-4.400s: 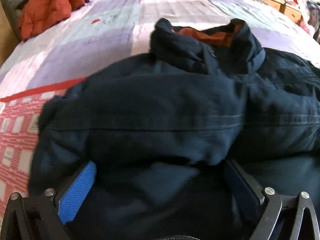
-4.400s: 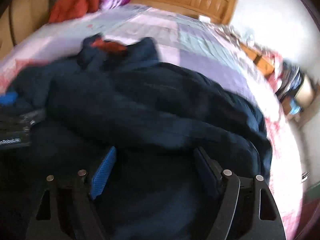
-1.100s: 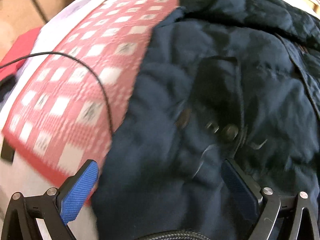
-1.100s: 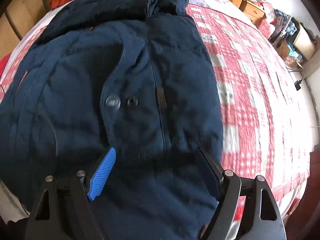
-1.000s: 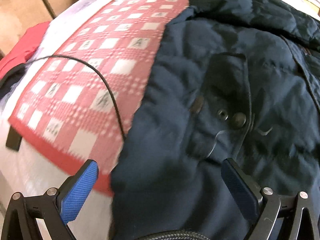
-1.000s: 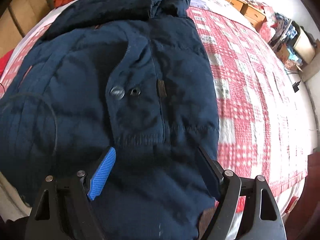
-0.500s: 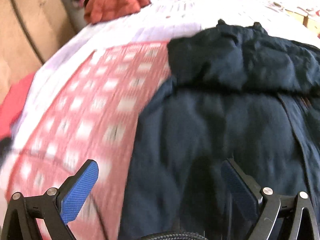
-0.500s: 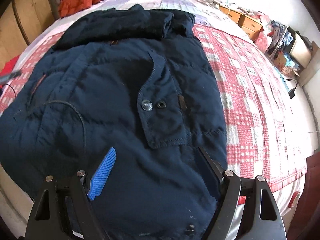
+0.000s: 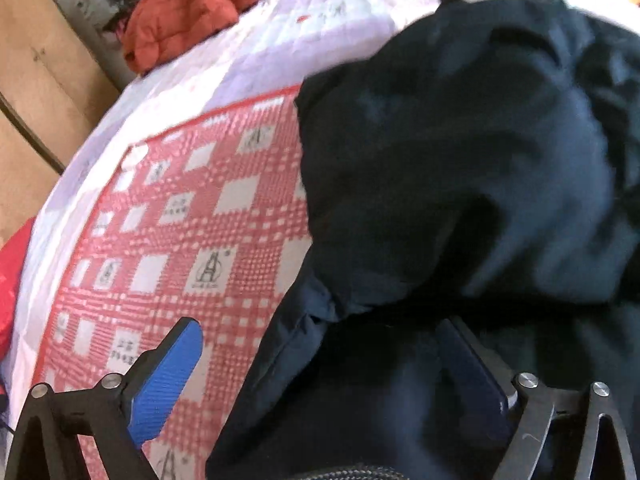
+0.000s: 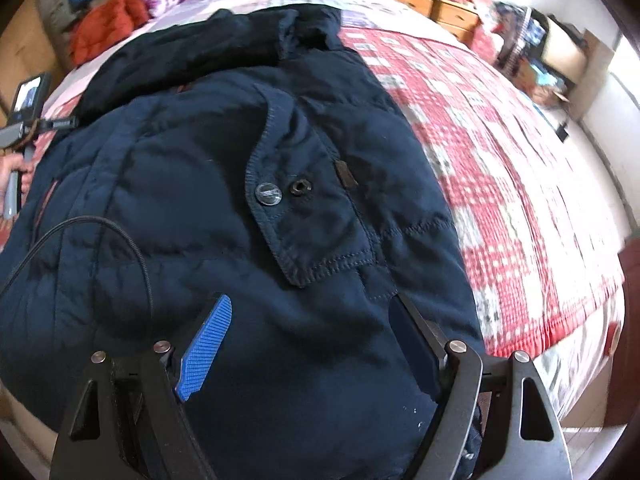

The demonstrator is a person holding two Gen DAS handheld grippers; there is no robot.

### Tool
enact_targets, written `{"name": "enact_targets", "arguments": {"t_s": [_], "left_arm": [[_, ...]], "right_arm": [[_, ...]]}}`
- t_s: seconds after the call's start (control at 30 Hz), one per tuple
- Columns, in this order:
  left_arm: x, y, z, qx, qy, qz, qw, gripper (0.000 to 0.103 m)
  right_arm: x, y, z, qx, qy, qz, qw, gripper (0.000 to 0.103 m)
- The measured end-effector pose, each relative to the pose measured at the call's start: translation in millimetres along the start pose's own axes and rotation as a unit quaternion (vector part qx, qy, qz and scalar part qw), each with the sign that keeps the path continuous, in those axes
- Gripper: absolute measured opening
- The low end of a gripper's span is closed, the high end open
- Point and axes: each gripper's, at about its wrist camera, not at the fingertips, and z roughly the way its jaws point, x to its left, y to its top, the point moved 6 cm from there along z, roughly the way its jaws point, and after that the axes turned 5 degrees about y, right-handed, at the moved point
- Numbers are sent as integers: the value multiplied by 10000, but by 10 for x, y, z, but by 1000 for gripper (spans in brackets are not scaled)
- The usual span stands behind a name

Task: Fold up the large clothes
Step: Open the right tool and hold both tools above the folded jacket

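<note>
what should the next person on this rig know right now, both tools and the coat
Left tool: open, holding nothing, low over the coat's left edge.
Right tool: open, holding nothing, over the hem near the pocket flap.
Coat: navy, spread front-up on the red checked blanket, hood toward the headboard. A black cable lies across it.
Done: coat laid out.
Left: no fold visible yet; sleeves, sides and hem all remain.

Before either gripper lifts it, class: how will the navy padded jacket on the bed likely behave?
The navy jacket looks quilted and puffy, so probably floppy yet bulky. It will likely sag and unfold; its hood already slumps in loose folds.
</note>
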Motion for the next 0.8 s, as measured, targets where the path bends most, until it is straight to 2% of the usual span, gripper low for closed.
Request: {"name": "enact_targets", "arguments": {"t_s": [0.03,0.1,0.13,0.17,0.23,0.3,0.33,0.43,0.47,0.5,0.57,0.6,0.63,0.7,0.73,0.77,0.8], "left_arm": [[26,1,65,50,11,-55,10000,90],[136,33,202,175,-90,-357,9992,71],[218,78,277,219,-162,-572,9980,55],[344,115,355,329,-357,-937,9944,48],[409,134,426,437,-720,-1236,9887,46],[432,137,426,393,-911,-1225,9875,44],[466,127,408,368,-1062,-1365,9842,42],[621,66,431,453,-1749,-1946,9641,41],[676,16,508,628,-2063,-2198,9514,41],[681,-10,563,760,-2205,-2334,9440,41],[650,-34,644,923,-2272,-2356,9404,42],[638,-31,646,938,-2251,-2369,9404,42],[594,-12,612,928,-2097,-2229,9475,42],[430,72,420,589,-1376,-1318,9799,42],[334,98,282,321,-1001,-782,9914,42],[245,96,145,105,-906,-432,9949,42],[199,89,58,-4,-950,-294,9950,42]], "right_arm": [[-11,-1,6,-15,-25,80,10000,83],[-3,0,24,-34,-91,163,9998,83],[6,4,34,-41,-111,175,9998,83],[15,14,39,-49,-129,180,9997,83],[51,42,55,-59,-161,157,9997,83],[64,71,66,-63,-176,134,9997,83],[70,91,72,-58,-191,128,9997,83],[90,154,66,-91,-207,113,9997,83],[95,174,53,-113,-208,93,9997,83],[101,190,45,-136,-200,79,9997,83],[110,214,32,-164,-204,51,9996,83],[118,229,35,-159,-206,50,9996,83],[130,241,40,-158,-197,60,9997,83],[162,266,18,-209,-174,53,9996,83],[183,272,15,-228,-175,33,9996,83],[208,276,13,-240,-179,9,9995,83],[225,272,18,-233,-160,8,9996,83]]}}
